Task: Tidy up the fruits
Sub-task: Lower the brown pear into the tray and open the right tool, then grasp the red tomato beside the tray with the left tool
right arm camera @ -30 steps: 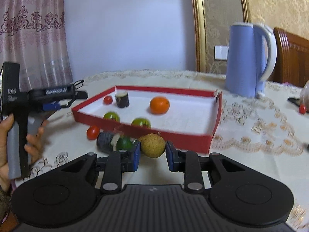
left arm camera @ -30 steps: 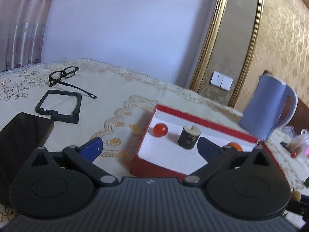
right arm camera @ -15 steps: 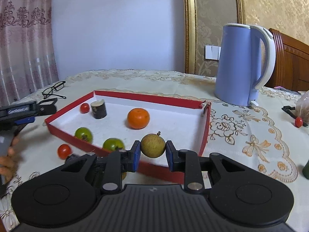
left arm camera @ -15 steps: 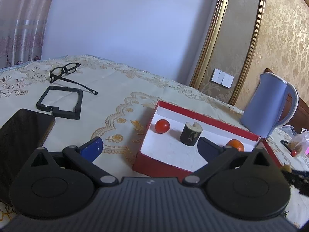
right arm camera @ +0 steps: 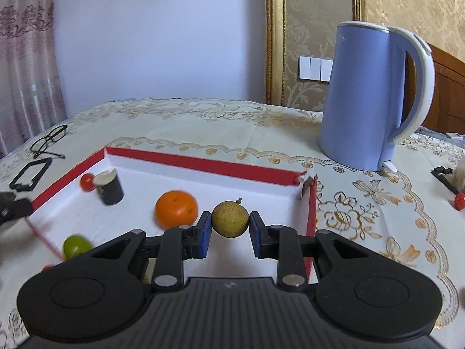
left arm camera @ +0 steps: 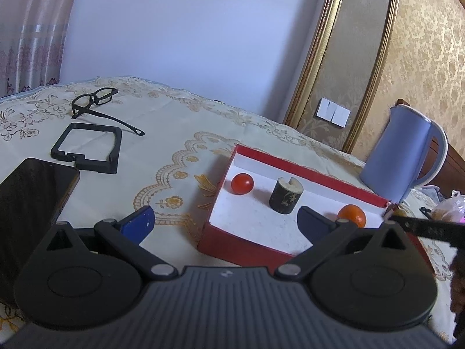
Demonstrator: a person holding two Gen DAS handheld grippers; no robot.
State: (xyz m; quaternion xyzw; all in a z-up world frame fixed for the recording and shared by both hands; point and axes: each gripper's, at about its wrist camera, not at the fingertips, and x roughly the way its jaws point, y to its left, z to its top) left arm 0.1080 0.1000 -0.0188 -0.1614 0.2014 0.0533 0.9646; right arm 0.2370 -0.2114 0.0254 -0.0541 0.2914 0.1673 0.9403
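1. Over the red box (right arm camera: 203, 161), the right gripper (right arm camera: 229, 228) holds a small round yellow-brown fruit (right arm camera: 229, 218), its blue pads pinching the fruit from both sides. The fruit hangs clear of the white floor, near the box's right wall.
2. Already lying in the box are an orange (right arm camera: 176, 208), a red tomato (right arm camera: 86, 181), a dark stub of a cylinder (right arm camera: 110, 187) and a green fruit (right arm camera: 76, 244) close to the near wall.
3. Beside the box's left end, the left gripper (left arm camera: 223, 224) has its jaws spread wide with nothing between them; it points at the near left corner.
4. A blue kettle (right arm camera: 369, 96) stands on the tablecloth beyond the far right corner, and glasses (left arm camera: 96, 100) lie well off to the left.
5. Risk, as I judge it: the fruit is round and pinched only at its widest line, so a tilt or jolt could let it roll out of the pads.
6. Let go from this height, it would likely bounce or roll; it could knock the orange just beside it.
7. The right wall looks torn at its far corner (right arm camera: 305, 180), so a rolling fruit may slip out there.
8. Lowering too near that wall could catch a finger on the rim and drag the box.
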